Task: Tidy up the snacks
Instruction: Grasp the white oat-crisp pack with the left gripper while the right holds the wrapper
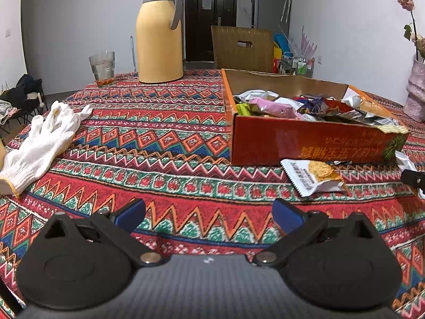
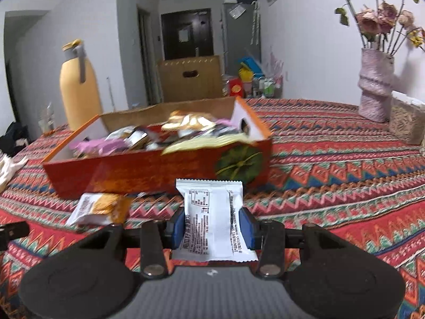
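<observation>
A red-orange cardboard box [image 1: 305, 143] [image 2: 148, 170] full of mixed snack packets stands on the patterned tablecloth. A white snack packet with a cracker picture [image 1: 313, 176] [image 2: 99, 208] lies on the cloth just in front of the box. My right gripper [image 2: 212, 224] is shut on another white snack packet [image 2: 212, 218], printed back side up, held above the cloth short of the box's front wall. My left gripper [image 1: 208, 214] stands open over bare cloth, nothing between its blue pads, left of the loose packet.
A yellow thermos jug [image 1: 159, 34] and a glass [image 1: 103, 66] stand at the table's far side. White gloves [image 1: 39, 143] lie at the left edge. A pink vase of dried flowers [image 2: 375, 87] and a container [image 2: 406, 119] stand at the right. A wooden chair [image 1: 241, 47] is behind.
</observation>
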A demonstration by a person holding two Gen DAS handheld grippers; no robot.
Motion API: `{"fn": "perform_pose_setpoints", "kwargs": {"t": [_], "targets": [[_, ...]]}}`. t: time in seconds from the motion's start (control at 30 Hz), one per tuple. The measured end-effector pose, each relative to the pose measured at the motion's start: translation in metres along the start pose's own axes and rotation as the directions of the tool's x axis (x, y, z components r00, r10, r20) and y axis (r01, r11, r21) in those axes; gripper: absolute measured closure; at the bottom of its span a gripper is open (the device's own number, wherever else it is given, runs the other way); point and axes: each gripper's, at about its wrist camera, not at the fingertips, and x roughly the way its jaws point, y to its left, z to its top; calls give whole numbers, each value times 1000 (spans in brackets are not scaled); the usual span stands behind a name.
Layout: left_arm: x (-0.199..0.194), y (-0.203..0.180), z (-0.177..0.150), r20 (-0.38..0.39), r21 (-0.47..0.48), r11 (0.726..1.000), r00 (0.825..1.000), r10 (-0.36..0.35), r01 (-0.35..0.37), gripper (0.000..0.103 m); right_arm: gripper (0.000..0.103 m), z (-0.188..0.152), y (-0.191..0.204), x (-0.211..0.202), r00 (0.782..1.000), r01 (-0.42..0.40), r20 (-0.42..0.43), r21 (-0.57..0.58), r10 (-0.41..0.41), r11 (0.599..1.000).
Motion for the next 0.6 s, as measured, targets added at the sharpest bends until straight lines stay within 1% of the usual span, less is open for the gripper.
{"fn": "perform_pose_setpoints", "kwargs": {"t": [0.13, 0.27, 0.37, 0.47, 0.6], "targets": [[-3, -14, 13, 4, 11, 1000, 1000, -8, 7, 0, 61, 3, -12, 8, 1000, 5, 15, 37, -5, 999], [1, -35, 27, 0, 25, 999, 1000, -20, 20, 0, 61, 0, -18, 11, 999, -1, 32, 61, -1, 998], [10, -55, 36, -27, 34, 999, 999, -31, 32, 0, 61, -2, -22, 12, 999, -6, 43, 81, 2, 997], [20, -76, 41, -51, 50, 998, 998, -23, 26, 0, 61, -5, -23, 12, 999, -9, 54, 94, 4, 996], [37, -100, 44, -88, 71, 997, 996, -4, 10, 0, 61, -7, -19, 11, 998, -7, 60, 75, 2, 997]]}}
